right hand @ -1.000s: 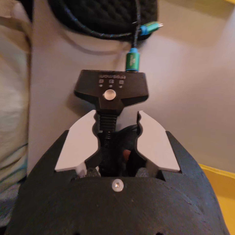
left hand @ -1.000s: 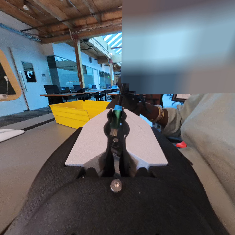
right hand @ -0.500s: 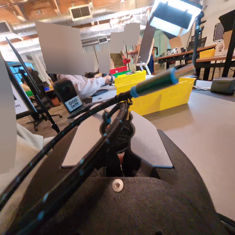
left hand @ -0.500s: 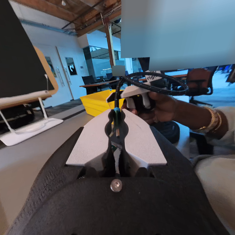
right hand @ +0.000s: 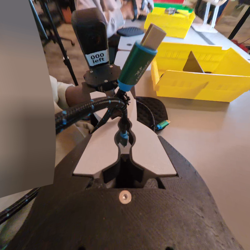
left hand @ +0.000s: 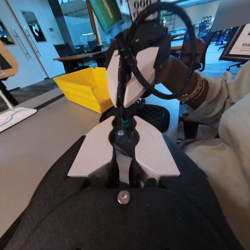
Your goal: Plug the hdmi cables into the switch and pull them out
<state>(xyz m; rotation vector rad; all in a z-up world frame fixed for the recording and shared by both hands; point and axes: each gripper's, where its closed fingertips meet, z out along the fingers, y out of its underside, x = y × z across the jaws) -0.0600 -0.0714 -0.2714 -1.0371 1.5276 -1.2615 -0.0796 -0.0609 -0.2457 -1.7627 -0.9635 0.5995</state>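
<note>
HDMI switch (left hand: 122, 143): in the left wrist view the small black body with its round silver button sits in the gap between the white fingers of the left gripper (left hand: 123, 119), low over the grey table (left hand: 47, 135). The left claw is closed. A green plug (left hand: 127, 131) with a blue collar stands upright in the notch near its tips, end down against the switch; how far in it sits cannot be told. Pale lettering on the switch is too blurred to read.

Straight ahead the right gripper (left hand: 120, 105) points down at the camera, tilted, its fingers pinched on the braided cable (left hand: 142, 83), which loops wide over a person's hand (left hand: 174, 75) and braceleted wrist. A second green plug (left hand: 106, 13) hangs blurred at the top edge. Behind are a yellow bin (left hand: 83, 86) and a black quilted pad (left hand: 152, 116). A framed sign stands at far right.

In the right wrist view the right claw is closed with the cable running out between its tips, and a blue collar and green shell show in the notch behind them. The left gripper's black camera housing rises beyond, leaning slightly left and bearing a white label (right hand: 98, 59) with dark print. The second plug juts up to the right, metal end uppermost, pale branding along its shell. A third green plug (right hand: 162, 125) lies on the table beside the pad.
</note>
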